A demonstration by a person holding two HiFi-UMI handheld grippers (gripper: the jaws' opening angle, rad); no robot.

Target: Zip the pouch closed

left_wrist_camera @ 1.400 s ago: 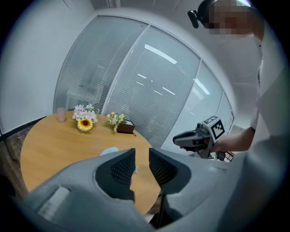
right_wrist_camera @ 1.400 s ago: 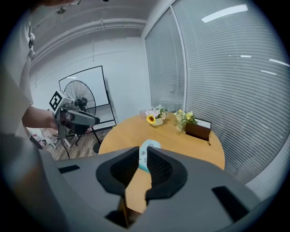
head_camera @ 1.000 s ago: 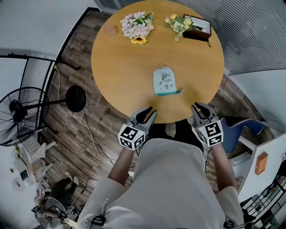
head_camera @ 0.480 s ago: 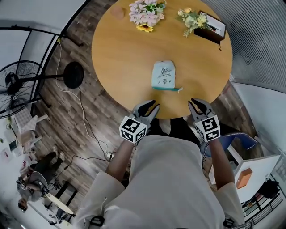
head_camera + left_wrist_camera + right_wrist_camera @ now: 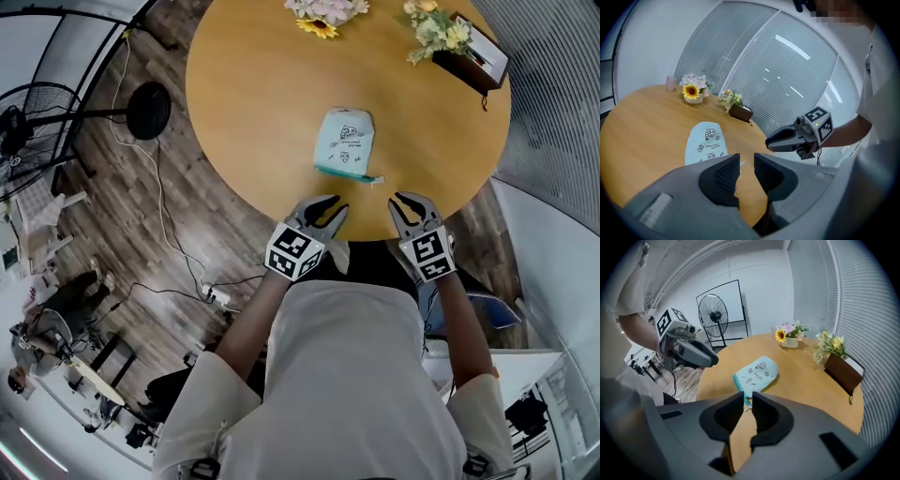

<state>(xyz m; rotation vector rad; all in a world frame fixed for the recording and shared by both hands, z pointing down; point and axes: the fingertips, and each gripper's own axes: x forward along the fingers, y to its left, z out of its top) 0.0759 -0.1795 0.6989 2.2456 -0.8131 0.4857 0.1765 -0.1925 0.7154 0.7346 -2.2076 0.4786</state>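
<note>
The light-blue pouch [image 5: 345,141] was laid flat on the round table [image 5: 253,84], zip end toward the near edge. The L gripper [image 5: 330,204] & R gripper [image 5: 405,200] were held at that edge, near the pouch, not touching it. Both jaw pairs were set a narrow gap apart w/ nothing between. 2 bunches, pink flowers [image 5: 323,9] & yellow flowers [image 5: 436,28], were seen at the far side.

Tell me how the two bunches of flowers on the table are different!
The pink bunch has pink and white blooms with one sunflower; the yellow bunch is pale yellow and white, with no sunflower. The pink bunch sits in a small white pot; the yellow bunch is at a long dark brown box. Both stand at the far side of the round table, beyond the blue pouch.
</note>
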